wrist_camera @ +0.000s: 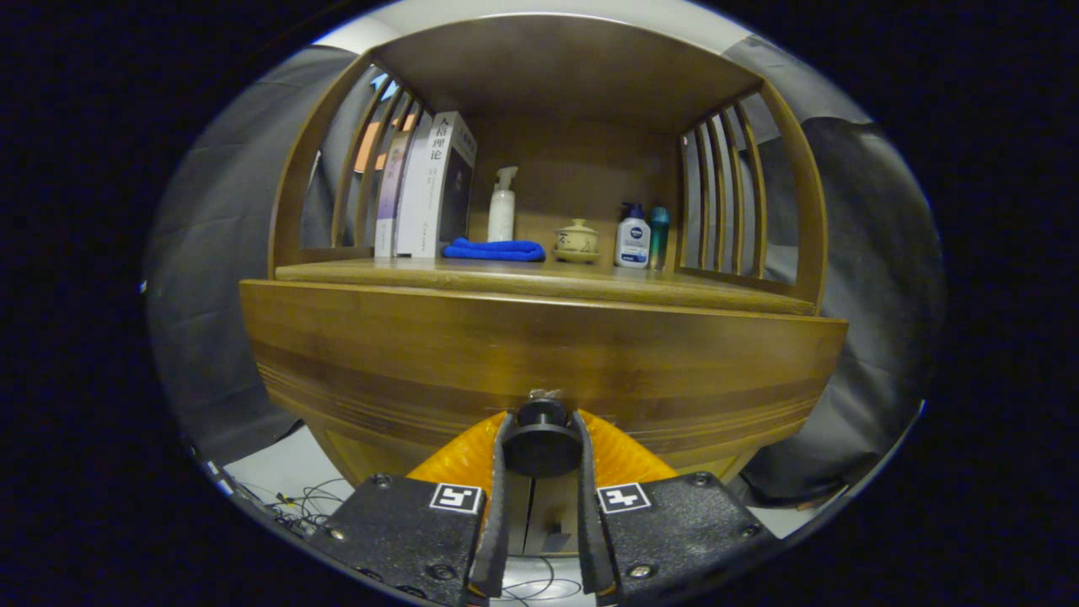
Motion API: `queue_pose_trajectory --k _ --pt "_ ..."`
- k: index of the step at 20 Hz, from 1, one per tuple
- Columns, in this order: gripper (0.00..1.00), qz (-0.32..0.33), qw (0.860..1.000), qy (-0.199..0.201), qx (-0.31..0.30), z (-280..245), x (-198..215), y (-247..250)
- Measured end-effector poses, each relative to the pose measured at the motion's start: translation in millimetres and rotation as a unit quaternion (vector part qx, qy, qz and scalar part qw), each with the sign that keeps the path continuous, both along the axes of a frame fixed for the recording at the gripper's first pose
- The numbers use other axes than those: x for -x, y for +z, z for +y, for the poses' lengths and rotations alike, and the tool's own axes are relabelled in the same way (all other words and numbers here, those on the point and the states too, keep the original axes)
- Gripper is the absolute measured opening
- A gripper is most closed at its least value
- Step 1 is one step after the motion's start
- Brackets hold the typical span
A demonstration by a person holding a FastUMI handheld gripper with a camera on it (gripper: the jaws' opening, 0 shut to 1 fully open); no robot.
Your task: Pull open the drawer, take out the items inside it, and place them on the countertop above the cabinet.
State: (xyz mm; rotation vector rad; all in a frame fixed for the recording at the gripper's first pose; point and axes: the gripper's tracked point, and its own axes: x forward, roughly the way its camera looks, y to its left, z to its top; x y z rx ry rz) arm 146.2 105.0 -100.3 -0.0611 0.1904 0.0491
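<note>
My tongs (pixel 539 438) sit closed around the round black drawer knob (pixel 540 440), one dark padded finger (pixel 499 472) pressing each side of it, the orange finger backs flaring out to either side. The knob stands out from the wide brown wooden drawer front (pixel 539 354), which looks shut flush with the cabinet; whatever lies inside it is hidden from me. Under the drawer, thin cables (pixel 308 497) trail over the pale floor (pixel 278 472).

Just above the drawer front runs the wooden worktop (pixel 674 291), bare along its near edge. Further back on it, from my left: a row of upright books (pixel 426 190) leaning against the slatted side, a folded blue cloth (pixel 495 249) just beside them, a white spray bottle (pixel 501 206) standing behind the cloth, a small lidded ceramic pot (pixel 577 240) on a saucer, then a white pump bottle with a blue cap (pixel 632 238) touching or nearly touching a slim teal bottle (pixel 658 232) by the slatted rails on my right. A wooden shelf top (pixel 556 67) roofs the whole niche.
</note>
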Motion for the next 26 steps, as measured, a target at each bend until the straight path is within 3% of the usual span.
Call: queue_pose_trajectory --k 16,26 --pt "0.36 0.013 1.000 0.011 -0.014 -4.1 99.3 -6.9" --pt "0.37 0.014 1.000 0.016 -0.004 -5.0 131.9 -16.2"
